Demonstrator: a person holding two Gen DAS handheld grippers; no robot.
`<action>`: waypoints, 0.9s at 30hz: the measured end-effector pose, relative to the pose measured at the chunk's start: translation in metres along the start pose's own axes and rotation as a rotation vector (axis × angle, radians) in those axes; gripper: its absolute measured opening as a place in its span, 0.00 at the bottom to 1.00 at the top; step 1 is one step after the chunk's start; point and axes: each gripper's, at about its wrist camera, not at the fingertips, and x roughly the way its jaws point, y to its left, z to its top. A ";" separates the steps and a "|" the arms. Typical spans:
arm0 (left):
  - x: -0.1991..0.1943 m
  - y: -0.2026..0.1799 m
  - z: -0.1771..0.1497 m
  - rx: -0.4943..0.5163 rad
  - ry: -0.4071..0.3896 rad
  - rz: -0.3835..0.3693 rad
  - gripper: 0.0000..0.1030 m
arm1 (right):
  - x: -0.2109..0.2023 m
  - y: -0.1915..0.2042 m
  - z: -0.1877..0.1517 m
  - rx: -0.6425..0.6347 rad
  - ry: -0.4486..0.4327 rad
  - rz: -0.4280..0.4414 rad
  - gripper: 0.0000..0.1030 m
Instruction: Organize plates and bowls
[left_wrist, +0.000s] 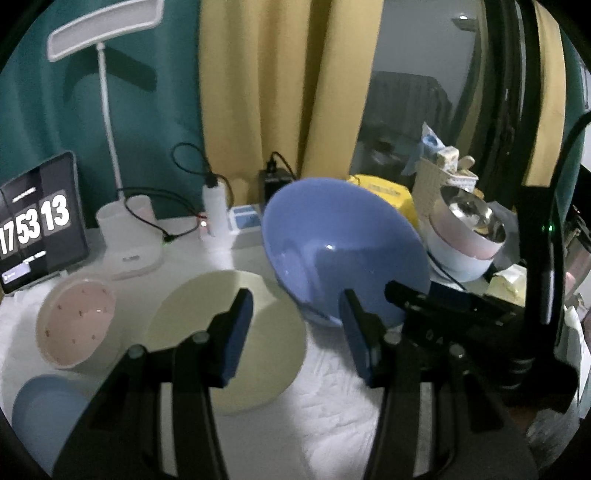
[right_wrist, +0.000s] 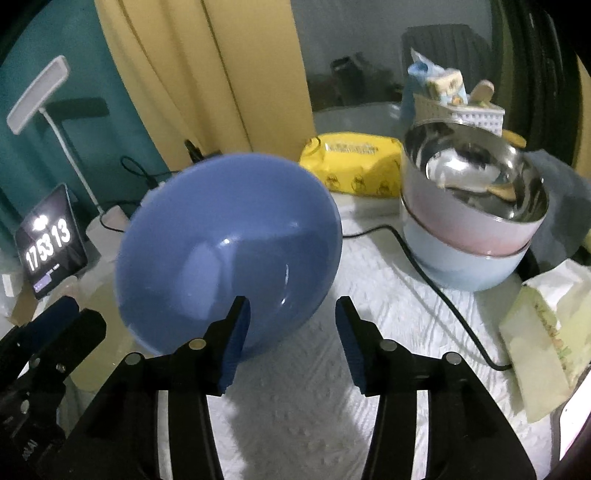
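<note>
Right wrist view: right gripper (right_wrist: 291, 332), jaws spread, releases tilted blue bowl (right_wrist: 229, 251) beside cream plate (left_wrist: 229, 343); left gripper (left_wrist: 295, 332), jaws spread and empty, likely should steady it.

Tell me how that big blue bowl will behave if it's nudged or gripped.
The blue bowl stands tilted on its rounded side, so it would likely rock or roll. Its glossy surface suggests slippery pads-on-rim contact. It looks rigid, probably light plastic.

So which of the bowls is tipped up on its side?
The big blue bowl, its opening facing the fingers; the pink bowl and stacked bowls sit upright.
</note>
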 end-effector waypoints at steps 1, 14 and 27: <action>0.003 -0.002 0.000 0.005 0.002 -0.003 0.49 | 0.001 -0.002 -0.001 0.003 0.002 -0.001 0.49; 0.032 -0.022 -0.001 0.069 0.021 0.022 0.37 | 0.013 -0.019 -0.012 0.039 0.029 -0.012 0.21; 0.020 -0.023 -0.001 0.089 0.004 0.052 0.30 | -0.009 -0.016 -0.009 0.029 -0.032 -0.012 0.20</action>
